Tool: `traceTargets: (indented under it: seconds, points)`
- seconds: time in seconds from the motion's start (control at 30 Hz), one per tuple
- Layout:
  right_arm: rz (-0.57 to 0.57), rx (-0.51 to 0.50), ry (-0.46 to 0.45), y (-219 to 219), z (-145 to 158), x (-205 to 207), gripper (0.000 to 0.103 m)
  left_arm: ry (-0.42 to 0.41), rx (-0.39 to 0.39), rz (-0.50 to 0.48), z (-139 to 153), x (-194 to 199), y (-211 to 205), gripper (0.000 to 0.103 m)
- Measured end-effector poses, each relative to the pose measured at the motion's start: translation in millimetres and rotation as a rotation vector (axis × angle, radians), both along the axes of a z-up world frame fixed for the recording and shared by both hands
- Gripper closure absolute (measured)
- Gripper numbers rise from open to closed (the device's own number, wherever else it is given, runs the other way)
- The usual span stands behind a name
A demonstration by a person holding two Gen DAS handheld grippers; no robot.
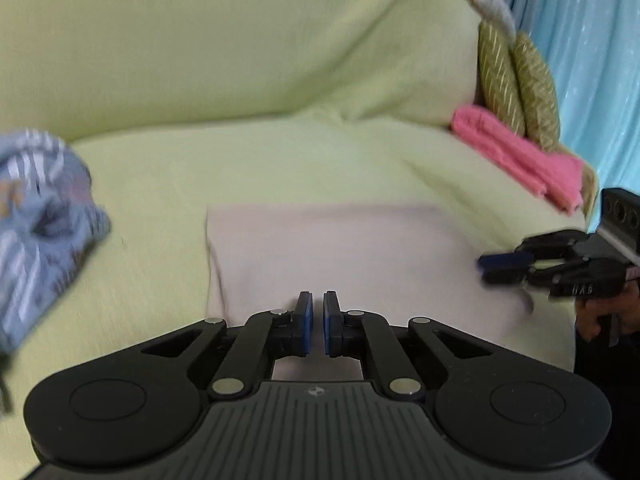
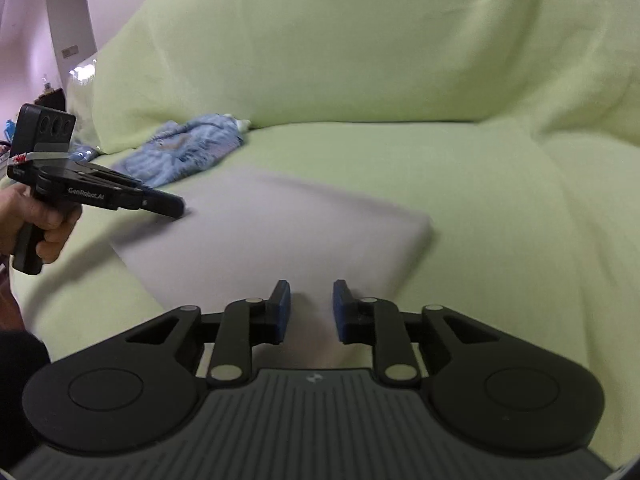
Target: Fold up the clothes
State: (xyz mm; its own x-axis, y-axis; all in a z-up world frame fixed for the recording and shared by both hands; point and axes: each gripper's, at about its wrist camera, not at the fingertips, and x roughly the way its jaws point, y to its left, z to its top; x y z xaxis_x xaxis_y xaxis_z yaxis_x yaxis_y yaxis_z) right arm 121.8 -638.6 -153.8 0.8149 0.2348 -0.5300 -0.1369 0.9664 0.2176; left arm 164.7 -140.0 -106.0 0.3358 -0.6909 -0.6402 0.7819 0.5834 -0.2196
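Observation:
A pale beige cloth (image 1: 352,256) lies folded flat as a rectangle on the green sofa seat; it shows in the right wrist view (image 2: 280,240) too. My left gripper (image 1: 313,322) hovers over its near edge, jaws almost closed with a thin gap and nothing between them. My right gripper (image 2: 308,310) is open and empty above the cloth's near right part. In the left view the right gripper (image 1: 486,266) sits at the cloth's right edge. In the right view the left gripper (image 2: 180,208) sits at the cloth's left edge.
A crumpled blue striped garment (image 1: 40,216) lies to the left on the seat (image 2: 188,152). A folded pink cloth (image 1: 520,156) and two olive cushions (image 1: 516,84) are at the right end. The green sofa back (image 1: 240,48) rises behind.

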Motion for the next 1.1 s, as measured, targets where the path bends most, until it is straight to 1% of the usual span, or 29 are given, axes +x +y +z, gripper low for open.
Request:
traceTargets:
  seconds: [0.03, 0.07, 0.1, 0.17, 0.23, 0.37, 0.43, 0.5, 0.53, 0.6, 0.63, 0.7, 0.87, 0.9, 0.93, 0.97, 1.0, 1.03, 1.1]
  points:
    - [-0.015, 0.000, 0.005, -5.6, -2.6, -4.1, 0.097, 0.005, -0.003, 0.006, 0.2, 0.6, 0.5, 0.097]
    - [-0.054, -0.004, 0.020, -12.8, -1.9, -6.0, 0.093, 0.004, -0.002, 0.010, 2.5, 1.1, -1.2, 0.098]
    - [-0.095, -0.009, 0.035, -20.1, -1.0, -7.6, 0.084, -0.009, -0.001, 0.006, 6.0, 0.6, -5.0, 0.098]
    - [-0.104, -0.004, 0.012, -27.5, 6.2, -11.1, 0.084, -0.031, -0.007, -0.024, 11.2, 2.3, -19.3, 0.097]
    - [-0.063, -0.020, -0.030, -21.7, 15.0, -5.6, 0.084, -0.038, -0.015, -0.060, 12.5, 10.6, -37.2, 0.096]
    - [0.028, -0.032, -0.062, -8.5, 20.3, 27.0, 0.084, -0.047, -0.007, -0.122, 6.2, 29.9, -74.2, 0.095]
    - [0.070, -0.068, -0.047, -2.4, 14.0, 48.2, 0.084, -0.040, 0.010, -0.137, -0.2, 39.6, -89.1, 0.094]
    - [0.095, -0.100, -0.024, 0.6, 5.4, 68.5, 0.085, -0.039, 0.026, -0.132, -5.6, 50.6, -97.7, 0.095]
    - [0.088, -0.103, -0.023, -2.0, 2.4, 74.9, 0.089, -0.039, 0.031, -0.124, -7.2, 55.8, -97.8, 0.095]
    - [0.067, -0.095, -0.021, -10.3, -1.5, 83.7, 0.089, -0.035, 0.033, -0.110, -9.4, 66.0, -94.9, 0.096]
    - [0.053, -0.084, -0.020, -16.0, -2.4, 86.1, 0.093, -0.027, 0.028, -0.107, -10.2, 70.2, -92.0, 0.096]
    - [0.037, -0.074, -0.015, -24.5, -4.8, 87.6, 0.098, -0.026, 0.026, -0.098, -9.9, 73.9, -86.8, 0.095]
    - [-0.001, -0.081, 0.007, -26.9, -3.0, 78.9, 0.098, -0.037, 0.048, -0.015, -4.8, 73.5, -72.8, 0.096]
    - [-0.011, -0.086, 0.010, -25.8, 0.6, 73.9, 0.095, -0.041, 0.057, 0.000, -2.9, 71.4, -69.8, 0.095]
    - [-0.021, -0.092, 0.012, -24.7, 4.4, 68.6, 0.088, -0.052, 0.067, 0.005, 0.5, 66.6, -65.9, 0.091]
    - [-0.030, -0.098, 0.015, -23.6, 8.2, 63.3, 0.085, -0.065, 0.075, 0.005, 4.4, 60.7, -61.4, 0.087]
    - [-0.029, -0.094, 0.008, -20.1, 13.1, 55.8, 0.080, -0.078, 0.083, 0.006, 8.4, 54.8, -56.9, 0.080]
    - [-0.026, -0.090, 0.000, -16.4, 18.1, 48.1, 0.080, -0.093, 0.091, 0.001, 12.5, 47.1, -51.5, 0.075]
    - [0.002, -0.093, -0.004, -5.7, 25.3, 30.9, 0.080, -0.131, 0.113, -0.018, 20.5, 28.4, -40.4, 0.073]
